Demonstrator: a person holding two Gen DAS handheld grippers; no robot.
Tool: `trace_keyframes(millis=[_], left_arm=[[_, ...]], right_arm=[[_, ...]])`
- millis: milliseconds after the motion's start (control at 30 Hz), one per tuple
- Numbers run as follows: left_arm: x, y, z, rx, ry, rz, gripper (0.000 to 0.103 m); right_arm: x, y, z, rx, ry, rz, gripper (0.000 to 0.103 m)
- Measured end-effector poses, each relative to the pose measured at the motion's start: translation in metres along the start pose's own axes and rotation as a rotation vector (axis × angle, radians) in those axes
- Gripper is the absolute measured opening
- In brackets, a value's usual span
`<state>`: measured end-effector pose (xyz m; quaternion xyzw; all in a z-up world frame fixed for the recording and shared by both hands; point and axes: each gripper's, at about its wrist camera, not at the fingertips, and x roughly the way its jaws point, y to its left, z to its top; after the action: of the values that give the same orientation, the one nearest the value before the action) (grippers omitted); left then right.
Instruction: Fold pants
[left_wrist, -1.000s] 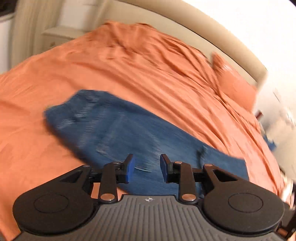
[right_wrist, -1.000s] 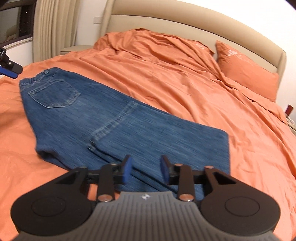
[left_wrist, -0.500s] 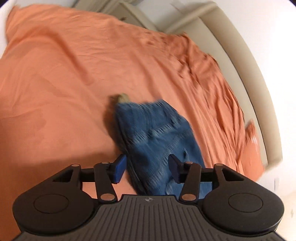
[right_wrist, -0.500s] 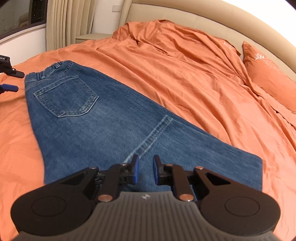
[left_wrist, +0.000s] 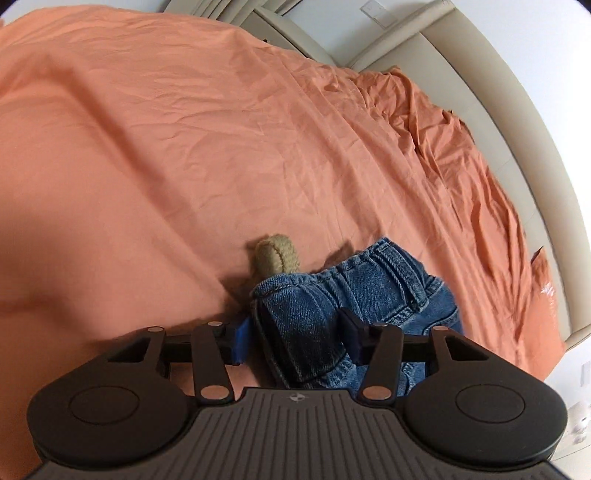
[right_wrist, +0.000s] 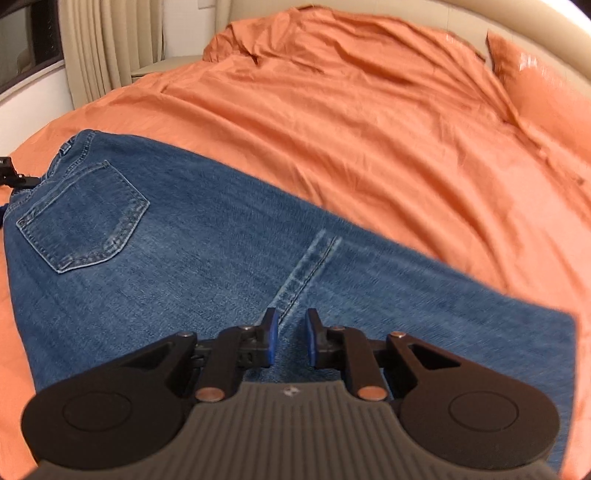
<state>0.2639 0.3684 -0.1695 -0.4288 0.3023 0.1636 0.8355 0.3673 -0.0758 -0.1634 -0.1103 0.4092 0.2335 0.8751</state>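
One orange bedspread (right_wrist: 369, 129) covers the whole bed, creased and bunched toward the beige headboard (left_wrist: 517, 122) far ahead of both claws. Cream curtains (right_wrist: 103, 40) hang ahead-left of the right gripper (right_wrist: 289, 341). Blue jeans (right_wrist: 166, 258) lie flat, back pocket up, under that claw, whose jaws stand slightly parted astride the seam, gripping nothing. Wide open, the left gripper (left_wrist: 295, 341) straddles the waistband corner, beside a tan knitted lump (left_wrist: 275, 258)

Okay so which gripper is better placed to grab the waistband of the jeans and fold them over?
Left. The left gripper already has its open jaws straddling the bunched waistband of the jeans. The right gripper hangs open over the leg seam, far from the waistband.
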Motion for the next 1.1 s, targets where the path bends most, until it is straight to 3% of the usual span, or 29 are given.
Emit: trace_keyframes(millis=[67, 300, 467, 567, 700, 867, 1000, 1100], left_arm=[[0.002, -0.004, -0.003, 0.04, -0.01, 0.015, 0.057], [-0.008, -0.026, -0.007, 0.128, -0.071, 0.039, 0.027], [-0.048, -0.072, -0.01, 0.256, -0.167, 0.027, 0.02], [-0.076, -0.123, -0.026, 0.429, -0.237, 0.013, 0.019], [-0.11, -0.202, -0.07, 0.675, -0.308, -0.031, 0.019], [-0.126, -0.291, -0.157, 0.964, -0.34, -0.06, 0.019], [-0.114, -0.334, -0.246, 1.183, -0.301, -0.071, 0.019], [-0.093, -0.346, -0.31, 1.306, -0.212, -0.088, 0.019]], right_arm=[[0.011, -0.002, -0.002, 0.016, 0.026, 0.008, 0.011], [0.012, -0.006, -0.003, 0.076, 0.031, 0.028, 0.012], [-0.022, -0.009, -0.009, 0.074, -0.035, 0.024, 0.013], [-0.048, -0.016, -0.015, 0.076, -0.079, 0.032, 0.013], [-0.083, -0.033, -0.026, 0.105, -0.135, 0.049, 0.013], [-0.12, -0.063, -0.052, 0.187, -0.19, 0.071, 0.013], [-0.134, -0.093, -0.079, 0.287, -0.223, 0.078, 0.013], [-0.139, -0.114, -0.099, 0.354, -0.239, 0.065, 0.015]])
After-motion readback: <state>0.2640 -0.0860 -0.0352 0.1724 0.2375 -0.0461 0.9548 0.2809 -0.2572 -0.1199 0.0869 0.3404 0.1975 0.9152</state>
